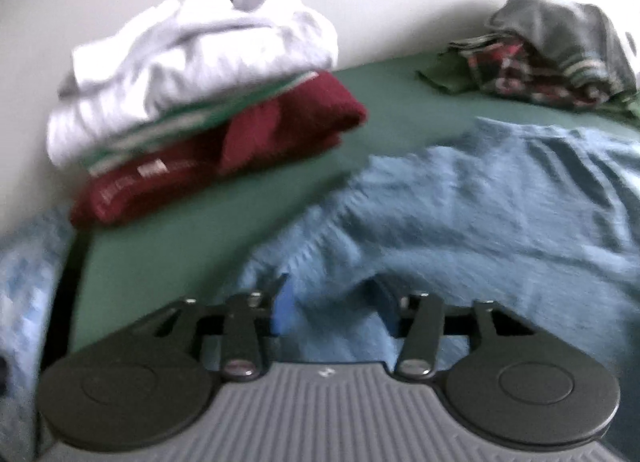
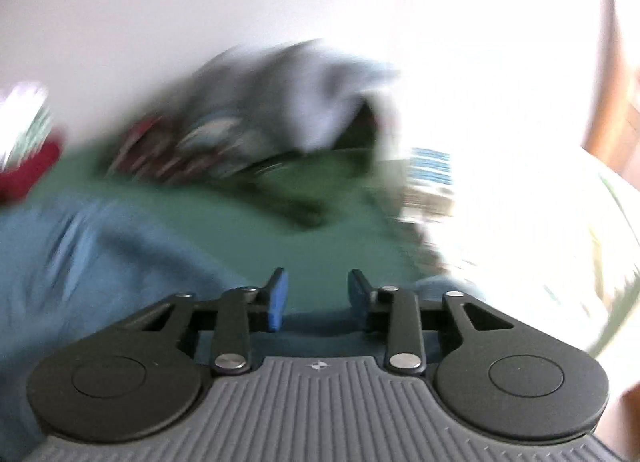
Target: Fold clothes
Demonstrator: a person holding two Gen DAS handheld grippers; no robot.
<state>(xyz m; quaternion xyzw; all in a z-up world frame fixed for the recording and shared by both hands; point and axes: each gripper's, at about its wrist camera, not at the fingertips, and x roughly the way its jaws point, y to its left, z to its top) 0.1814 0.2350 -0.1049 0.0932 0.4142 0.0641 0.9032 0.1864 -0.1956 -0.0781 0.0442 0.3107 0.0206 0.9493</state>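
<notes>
**Blue garment spread on the green surface, both grippers at its near edge**

Beneath everything you have the green surface (image 1: 192, 238), with a pale wall behind it. Whether it is a table or a bed, you cannot tell from these blurred views.

The light blue garment (image 1: 480, 214) is the largest piece, lying rumpled across the right and near part of the surface in your left wrist view. In your right wrist view it fills the left side and runs under the gripper.

At the far left sits your folded stack: a white garment (image 1: 192, 62) on top, a green-and-white striped piece (image 1: 168, 130) under it, and a maroon garment (image 1: 224, 158) at the bottom. At the far right lies a loose heap (image 1: 552, 50) of grey and red-plaid clothes, well apart from the stack.

Your left gripper (image 1: 332, 302) has blue cloth bunched between its jaws; the right-hand pad is hidden, so you cannot tell whether they grip it.

Your right gripper (image 2: 318, 296) has its jaws spread, with nothing between the blue pads (image 2: 277, 298).
</notes>
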